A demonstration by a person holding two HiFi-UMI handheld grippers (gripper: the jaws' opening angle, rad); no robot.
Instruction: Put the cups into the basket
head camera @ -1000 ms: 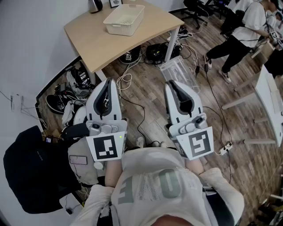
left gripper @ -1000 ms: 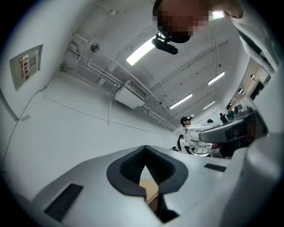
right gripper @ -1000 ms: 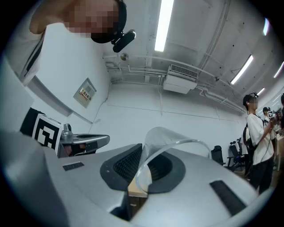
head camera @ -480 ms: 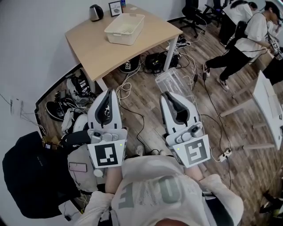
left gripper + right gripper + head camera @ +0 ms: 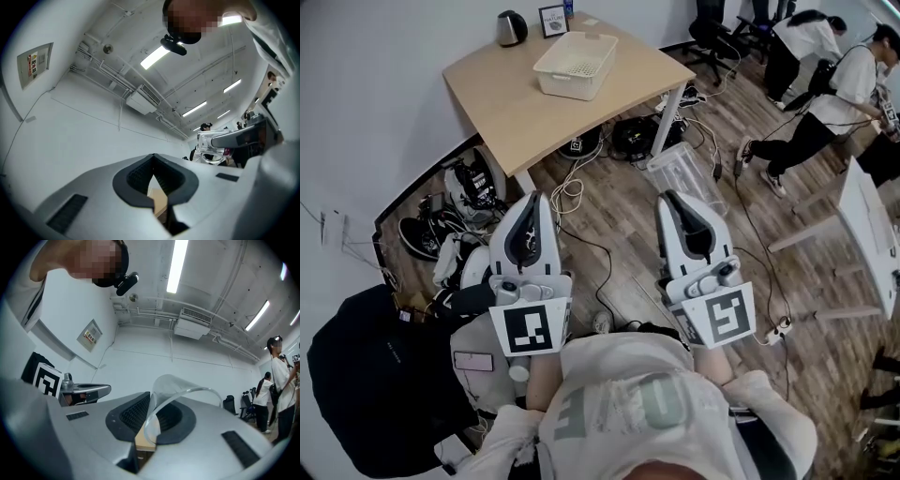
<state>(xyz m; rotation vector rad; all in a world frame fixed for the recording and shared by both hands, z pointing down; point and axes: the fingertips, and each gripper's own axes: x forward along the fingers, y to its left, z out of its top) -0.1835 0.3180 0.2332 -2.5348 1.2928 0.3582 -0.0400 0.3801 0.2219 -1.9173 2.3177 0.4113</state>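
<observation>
Over floor, right gripper jaws clamp cup.

This is an open-plan office or lab workroom. A wooden desk and rolling office chairs stand on wood-plank flooring, with loose cables and a power strip strewn about. Overhead run tube lights, exposed pipes and an air-conditioning unit.
</observation>
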